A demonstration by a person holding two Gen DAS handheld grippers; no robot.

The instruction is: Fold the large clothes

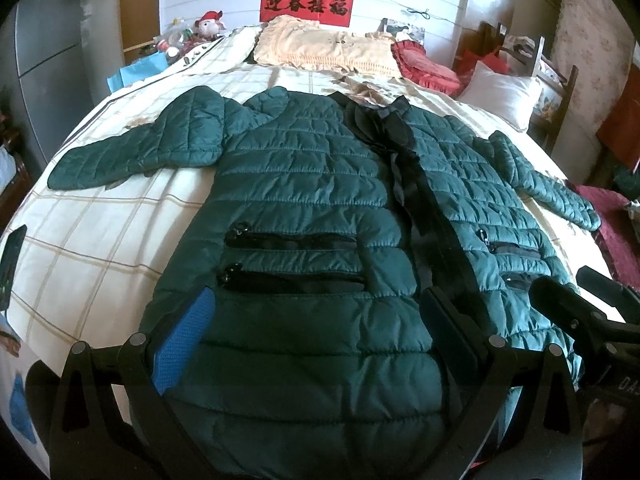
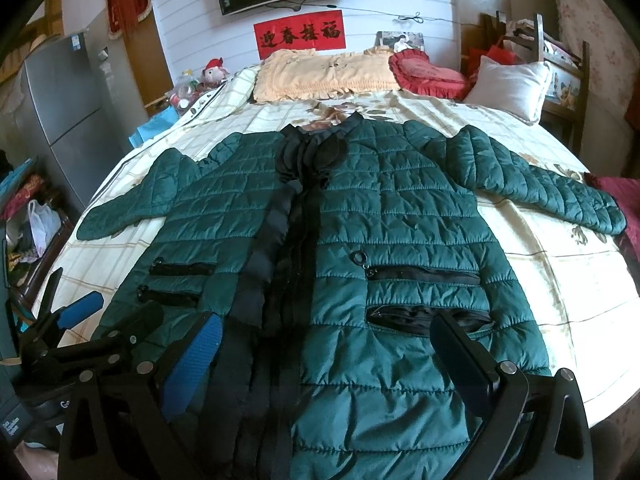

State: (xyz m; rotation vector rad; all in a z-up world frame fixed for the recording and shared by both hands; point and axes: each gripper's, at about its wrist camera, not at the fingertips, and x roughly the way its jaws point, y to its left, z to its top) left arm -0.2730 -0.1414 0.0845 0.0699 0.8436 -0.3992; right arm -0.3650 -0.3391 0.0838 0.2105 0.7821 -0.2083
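Observation:
A dark green quilted jacket (image 1: 312, 184) lies flat and front-up on the bed, sleeves spread to both sides, black placket down the middle. In the right wrist view the same jacket (image 2: 400, 216) fills the centre. My left gripper (image 1: 320, 328) hovers open over the hem's left half, with a blue pad (image 1: 188, 340) on one finger and nothing held. My right gripper (image 2: 332, 352) is open over the hem's right half, near the lower zip pocket (image 2: 424, 316). Each gripper shows at the edge of the other's view: the right gripper (image 1: 580, 312) and the left gripper (image 2: 76, 312).
The bed (image 1: 100, 232) has a cream checked cover. At its head lie a beige pillow (image 1: 328, 50), a red cushion (image 1: 424, 66) and a white pillow (image 1: 500, 94). A dark phone (image 1: 10, 264) rests near the bed's left edge. A grey fridge (image 2: 60, 112) stands left, a wooden chair (image 2: 560, 64) right.

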